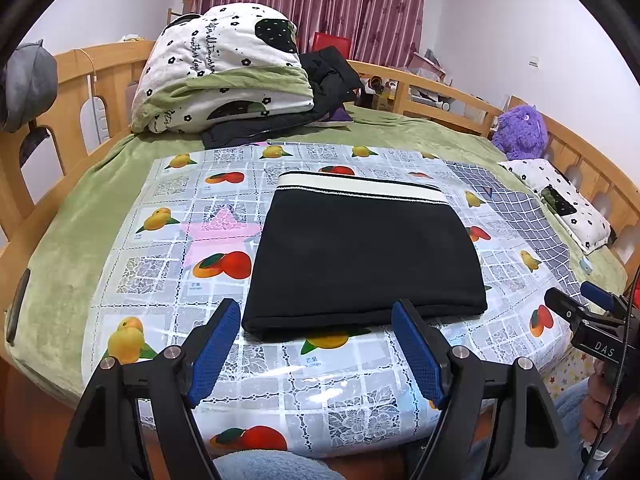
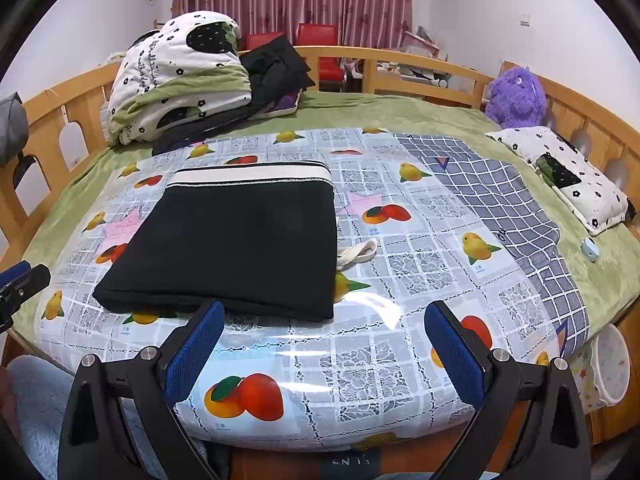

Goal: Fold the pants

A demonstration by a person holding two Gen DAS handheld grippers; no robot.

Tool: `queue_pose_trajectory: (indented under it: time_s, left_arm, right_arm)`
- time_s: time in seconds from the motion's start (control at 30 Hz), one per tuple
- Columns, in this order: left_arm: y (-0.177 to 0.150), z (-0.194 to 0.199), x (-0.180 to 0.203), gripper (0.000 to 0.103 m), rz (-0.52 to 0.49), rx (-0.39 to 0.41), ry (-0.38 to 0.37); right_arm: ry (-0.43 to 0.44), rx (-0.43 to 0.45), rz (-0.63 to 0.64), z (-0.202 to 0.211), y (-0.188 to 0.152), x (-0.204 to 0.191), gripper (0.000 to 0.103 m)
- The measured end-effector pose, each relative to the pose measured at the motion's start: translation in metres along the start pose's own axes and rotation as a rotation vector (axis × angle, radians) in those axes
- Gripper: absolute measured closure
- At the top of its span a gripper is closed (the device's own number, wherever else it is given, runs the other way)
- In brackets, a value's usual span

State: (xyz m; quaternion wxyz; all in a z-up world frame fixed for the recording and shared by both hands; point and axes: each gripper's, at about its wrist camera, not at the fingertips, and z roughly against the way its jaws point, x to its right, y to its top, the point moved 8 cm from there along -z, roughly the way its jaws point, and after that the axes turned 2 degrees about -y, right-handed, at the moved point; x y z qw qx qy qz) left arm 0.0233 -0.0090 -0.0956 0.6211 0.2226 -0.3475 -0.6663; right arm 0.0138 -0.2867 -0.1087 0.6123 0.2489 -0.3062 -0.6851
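Note:
The black pants [image 1: 360, 252] lie folded into a flat rectangle on the fruit-print plastic sheet [image 1: 160, 264], white waistband at the far edge. They also show in the right wrist view [image 2: 236, 240], with a white drawstring [image 2: 358, 254] sticking out at their right side. My left gripper [image 1: 316, 314] is open and empty, just short of the pants' near edge. My right gripper [image 2: 324, 320] is open and empty, its left finger at the pants' near right corner. The right gripper also shows at the right edge of the left wrist view [image 1: 576, 304].
A folded quilt [image 1: 224, 68] and dark clothes [image 1: 320, 80] are piled at the far left of the bed. A blue checked cloth [image 2: 500, 204], a small pillow [image 2: 568, 172] and a purple plush toy [image 2: 516, 96] lie on the right. Wooden rails [image 2: 400, 64] surround the bed.

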Motion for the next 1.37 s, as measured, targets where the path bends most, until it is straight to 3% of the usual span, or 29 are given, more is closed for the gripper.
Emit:
queue_pose_trajectory:
  time_s: [1.37]
  left_arm:
    - [0.002,0.002,-0.010,0.026,-0.016,0.012,-0.003]
  right_arm:
    - [-0.005,0.003,0.001,0.000,0.001,0.005,0.004]
